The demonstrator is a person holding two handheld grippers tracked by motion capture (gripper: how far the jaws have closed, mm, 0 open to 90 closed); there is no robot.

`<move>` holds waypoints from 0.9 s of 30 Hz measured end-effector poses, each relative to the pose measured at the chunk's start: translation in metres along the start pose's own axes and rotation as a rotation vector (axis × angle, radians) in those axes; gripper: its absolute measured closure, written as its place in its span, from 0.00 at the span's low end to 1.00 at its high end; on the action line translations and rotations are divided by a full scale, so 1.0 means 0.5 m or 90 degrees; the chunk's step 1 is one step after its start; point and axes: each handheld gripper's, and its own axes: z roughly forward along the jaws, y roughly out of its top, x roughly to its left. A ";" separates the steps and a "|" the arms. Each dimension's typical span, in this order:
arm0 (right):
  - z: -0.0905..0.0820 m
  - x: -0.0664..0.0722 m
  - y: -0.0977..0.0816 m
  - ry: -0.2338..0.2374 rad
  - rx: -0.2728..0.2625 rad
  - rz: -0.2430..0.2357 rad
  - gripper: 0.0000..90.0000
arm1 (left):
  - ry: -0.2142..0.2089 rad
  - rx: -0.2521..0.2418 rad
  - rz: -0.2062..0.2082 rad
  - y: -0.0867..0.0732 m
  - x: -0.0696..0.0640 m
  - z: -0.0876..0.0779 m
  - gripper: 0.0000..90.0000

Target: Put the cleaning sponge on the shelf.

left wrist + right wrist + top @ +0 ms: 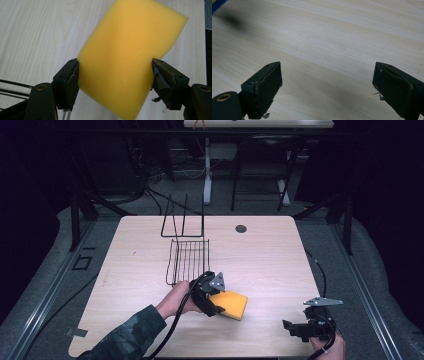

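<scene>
Pale wooden table (260,255), rounded corners, small dark round spot (241,228) near the far edge. Black wire dish rack (187,255) at centre-left of the table, upright prongs at its far end, flat grid nearer. Just beside the rack's near end, yellow sponge (231,304), tilted, one edge lifted off the wood. Left gripper (214,301) clenched on the sponge, 2 black jaws pressing its 2 opposite sides (130,62), camouflage sleeve (127,335) behind the hand. Right gripper (295,327) well apart at the table's near right corner, low over bare wood, 2 jaws spread wide, released, nothing between the pads (265,87).
</scene>
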 end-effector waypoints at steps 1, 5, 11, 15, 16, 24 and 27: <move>0.000 0.000 0.000 0.000 0.002 0.001 0.09 | 0.003 0.000 -0.001 -0.001 0.000 -0.003 0.32; -0.002 0.000 0.001 0.000 0.010 0.000 0.09 | 0.012 -0.004 -0.006 -0.006 0.002 -0.017 0.32; 0.000 0.002 0.001 -0.001 0.007 0.000 0.10 | 0.025 -0.009 -0.018 -0.014 0.003 -0.036 0.32; 0.000 0.001 0.000 -0.001 0.008 0.000 0.10 | 0.033 -0.013 -0.026 -0.019 0.006 -0.047 0.32; 0.000 0.001 0.000 -0.001 0.009 0.001 0.10 | 0.034 -0.011 -0.025 -0.021 0.007 -0.050 0.32; 0.001 0.001 0.000 -0.001 0.008 -0.002 0.10 | 0.049 -0.022 -0.038 -0.030 0.009 -0.074 0.32; 0.001 0.001 0.000 -0.001 0.008 -0.003 0.10 | 0.056 -0.023 -0.037 -0.033 0.012 -0.082 0.32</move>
